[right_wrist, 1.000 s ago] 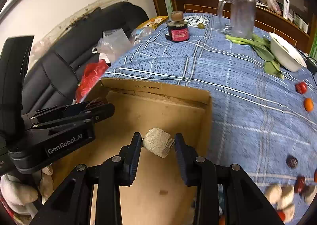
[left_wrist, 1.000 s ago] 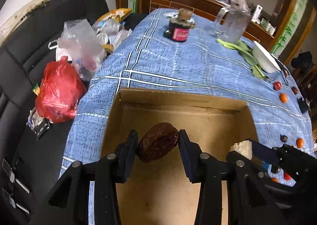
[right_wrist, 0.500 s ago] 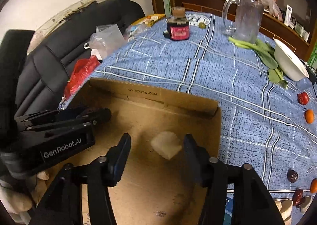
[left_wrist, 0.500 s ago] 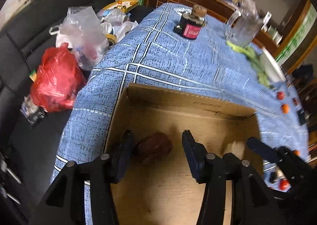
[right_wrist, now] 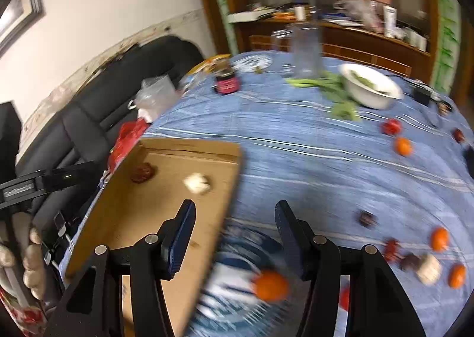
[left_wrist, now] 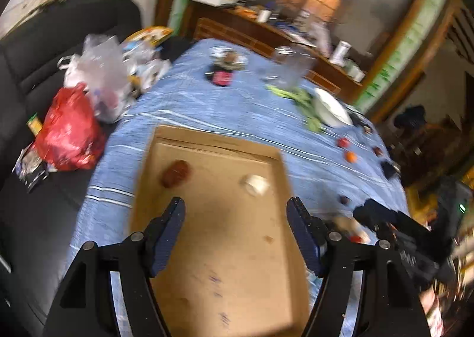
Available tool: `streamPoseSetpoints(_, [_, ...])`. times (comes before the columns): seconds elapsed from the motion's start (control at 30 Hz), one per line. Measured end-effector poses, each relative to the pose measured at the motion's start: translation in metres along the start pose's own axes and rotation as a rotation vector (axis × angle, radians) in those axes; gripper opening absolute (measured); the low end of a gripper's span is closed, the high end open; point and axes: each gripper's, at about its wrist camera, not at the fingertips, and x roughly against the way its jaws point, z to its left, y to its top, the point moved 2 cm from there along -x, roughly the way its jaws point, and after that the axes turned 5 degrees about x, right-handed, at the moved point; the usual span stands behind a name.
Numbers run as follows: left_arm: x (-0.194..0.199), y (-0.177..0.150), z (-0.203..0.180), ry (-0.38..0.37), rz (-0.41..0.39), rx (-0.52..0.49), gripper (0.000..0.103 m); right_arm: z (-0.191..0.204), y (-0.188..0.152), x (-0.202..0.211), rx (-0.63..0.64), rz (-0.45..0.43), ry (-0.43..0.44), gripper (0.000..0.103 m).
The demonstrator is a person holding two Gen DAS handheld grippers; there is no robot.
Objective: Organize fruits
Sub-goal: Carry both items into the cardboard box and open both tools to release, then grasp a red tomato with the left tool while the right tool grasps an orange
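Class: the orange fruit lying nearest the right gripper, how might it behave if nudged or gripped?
The orange fruit looks round, so it would probably roll on the blue cloth. Its small smooth shape may slip between the open right gripper unless centred.

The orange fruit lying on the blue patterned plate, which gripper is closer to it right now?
Right. The right gripper hangs open almost directly over the orange fruit, which lies beside the cardboard box. The left gripper is open over the box floor, farther off.

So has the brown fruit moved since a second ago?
Yes. The brown fruit has left the left tongs and now lies on the box floor near its far-left corner.
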Motion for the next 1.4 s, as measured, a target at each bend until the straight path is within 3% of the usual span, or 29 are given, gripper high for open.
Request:
streamPoseSetpoints(0.13, [0.016, -0.025, -0.053, -0.061, -0.004, -0.100, 0.077, -0.061, -0.029, 0.048, -0.096, -0.035, -0.066, 0.060])
streamPoseSetpoints(0.27, [0.008, -0.047, -0.106, -0.094, 0.016, -0.201, 0.078, -0.124, -0.059, 0.084, -0.215, -0.050, -0.126, 0.063])
streamPoseSetpoints(0.53, [-0.076, -0.095, -0.187, -0.104, 0.143, -0.315, 0.078, -0.213, -0.120, 0.102, -0.372, -0.029, -0.189, 0.062])
streamPoseSetpoints(0.63, [-0.101, -0.114, -0.199, -0.116, 0.188, -0.338, 0.077, -0.237, -0.131, 0.095, -0.426, -0.014, -0.183, 0.062])
streamPoseSetpoints(0.77, [-0.128, -0.129, -0.202, -0.108, 0.227, -0.359, 0.051, -0.248, -0.134, 0.083, -0.435, -0.009, -0.178, 0.062])
streamPoseSetpoints(0.9, [-0.136, -0.132, -0.203, -0.105, 0.208, -0.388, 0.051, -0.253, -0.132, 0.071, -0.429, -0.007, -0.203, 0.062])
streamPoseSetpoints(1.07, [-0.135, -0.138, -0.214, -0.098, 0.153, -0.499, 0.051, -0.262, -0.132, 0.057, -0.444, 0.020, -0.219, 0.062])
streamPoseSetpoints(1.3, [-0.155, -0.144, -0.229, -0.086, 0.165, -0.547, 0.050, -0.258, -0.128, 0.053, -0.401, 0.033, -0.254, 0.062])
streamPoseSetpoints(1.4, [-0.161, -0.146, -0.231, -0.074, 0.169, -0.565, 0.044, -0.258, -0.128, 0.053, -0.394, 0.032, -0.264, 0.059])
